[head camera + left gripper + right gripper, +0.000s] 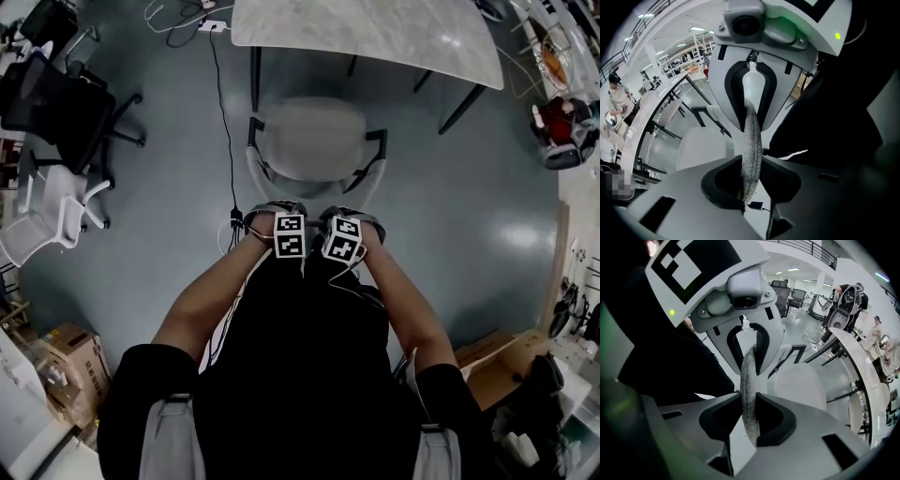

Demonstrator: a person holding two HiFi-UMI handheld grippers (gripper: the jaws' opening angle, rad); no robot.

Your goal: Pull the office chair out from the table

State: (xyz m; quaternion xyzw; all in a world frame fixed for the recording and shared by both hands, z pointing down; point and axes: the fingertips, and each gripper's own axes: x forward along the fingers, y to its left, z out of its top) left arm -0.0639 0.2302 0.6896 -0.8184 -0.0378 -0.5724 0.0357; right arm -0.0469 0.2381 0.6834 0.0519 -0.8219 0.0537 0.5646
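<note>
The office chair (309,139), with a light seat and a grey mesh back, stands on the floor in front of the marble-topped table (375,28), its seat out from under the top. In the head view both grippers sit side by side on the top rim of the chair's back, the left gripper (278,210) beside the right gripper (345,216). The mesh rim (752,140) runs between the left gripper's (750,187) jaws, which are shut on it. The same rim (749,380) is pinched in the right gripper (750,423).
A black office chair (56,108) and a white chair (47,220) stand at the left. A black cable (225,122) runs across the floor to an adapter beside the chair. Cardboard boxes (75,361) sit at the lower left, another box (497,361) at the lower right.
</note>
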